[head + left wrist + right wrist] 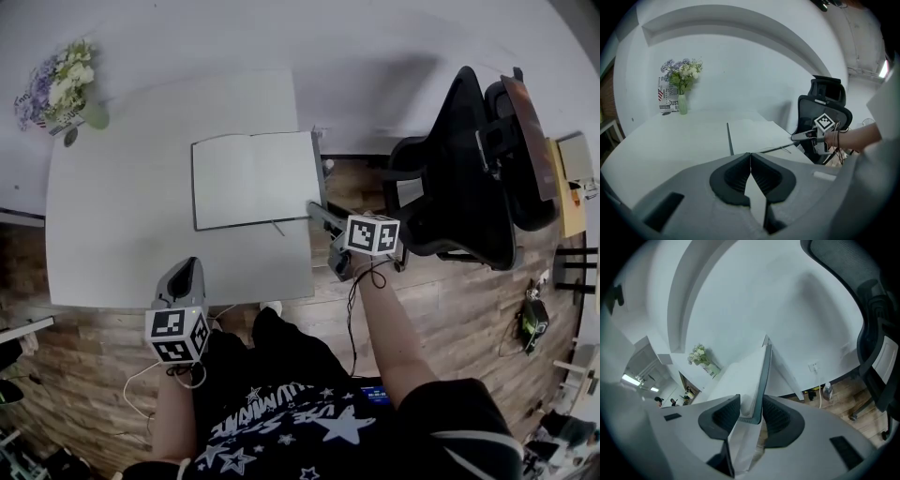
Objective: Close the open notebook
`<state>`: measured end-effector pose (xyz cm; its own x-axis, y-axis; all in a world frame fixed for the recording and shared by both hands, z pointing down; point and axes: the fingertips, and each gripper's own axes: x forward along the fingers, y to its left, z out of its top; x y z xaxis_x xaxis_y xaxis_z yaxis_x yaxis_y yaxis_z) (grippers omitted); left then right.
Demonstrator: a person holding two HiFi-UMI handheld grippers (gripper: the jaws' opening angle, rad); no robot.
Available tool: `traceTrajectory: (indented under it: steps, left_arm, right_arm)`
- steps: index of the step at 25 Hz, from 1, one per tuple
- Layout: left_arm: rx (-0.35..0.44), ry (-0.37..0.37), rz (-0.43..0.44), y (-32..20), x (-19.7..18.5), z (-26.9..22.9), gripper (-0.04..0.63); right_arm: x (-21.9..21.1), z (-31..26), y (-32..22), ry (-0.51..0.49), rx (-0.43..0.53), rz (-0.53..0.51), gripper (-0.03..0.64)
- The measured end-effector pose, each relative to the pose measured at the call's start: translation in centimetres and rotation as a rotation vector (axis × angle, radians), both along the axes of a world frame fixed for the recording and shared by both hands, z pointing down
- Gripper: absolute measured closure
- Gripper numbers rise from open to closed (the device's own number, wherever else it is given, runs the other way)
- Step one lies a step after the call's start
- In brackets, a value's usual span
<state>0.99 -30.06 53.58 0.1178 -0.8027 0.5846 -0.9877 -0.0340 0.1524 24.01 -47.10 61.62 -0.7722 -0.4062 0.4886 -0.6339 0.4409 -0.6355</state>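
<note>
The open notebook [253,178] lies flat with blank white pages at the right side of the white table [122,234], its right edge at the table's edge. My right gripper [317,211] reaches in from the right at the notebook's lower right corner. In the right gripper view the dark cover and a stack of pages [752,376] stand edge-on between the pads, which press on them from both sides. My left gripper [187,269] hovers at the table's near edge, well short of the notebook [754,133]. Its pads [759,176] meet with nothing between them.
A vase of flowers [70,94] stands at the table's far left corner. A black office chair [469,178] sits close to the right of the table, just behind my right hand. Wooden floor lies beyond the near and right edges.
</note>
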Motion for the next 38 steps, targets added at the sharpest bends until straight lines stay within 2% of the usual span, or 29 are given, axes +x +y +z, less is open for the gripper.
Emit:
traceTrajectory:
  steps: [6, 11, 21, 26, 38]
  left_arm:
    - [0.012, 0.014, 0.019, -0.4, 0.0, -0.1, 0.575]
    - [0.037, 0.036, 0.05, -0.9, -0.4, -0.8, 0.575]
    - [0.088, 0.049, 0.135, -1.9, -3.7, -2.8, 0.575]
    - [0.1, 0.051, 0.176, -1.8, -5.3, -3.3, 0.575]
    - [0.135, 0.072, 0.218, -0.9, -9.1, -4.2, 0.575]
  right_arm:
    - [-0.1, -2.0, -0.1, 0.123, 0.088, 0.014, 0.529]
    - [-1.0, -4.9, 0.5, 0.149, 0.147, 0.051, 0.56]
    - [-3.9, -10.0, 1.9, 0.196, 0.233, 0.105, 0.577]
    - [-6.8, -12.5, 3.2, 0.168, 0.296, 0.097, 0.577]
    - [-13.5, -14.4, 5.5, 0.255, 0.402, 0.047, 0.577]
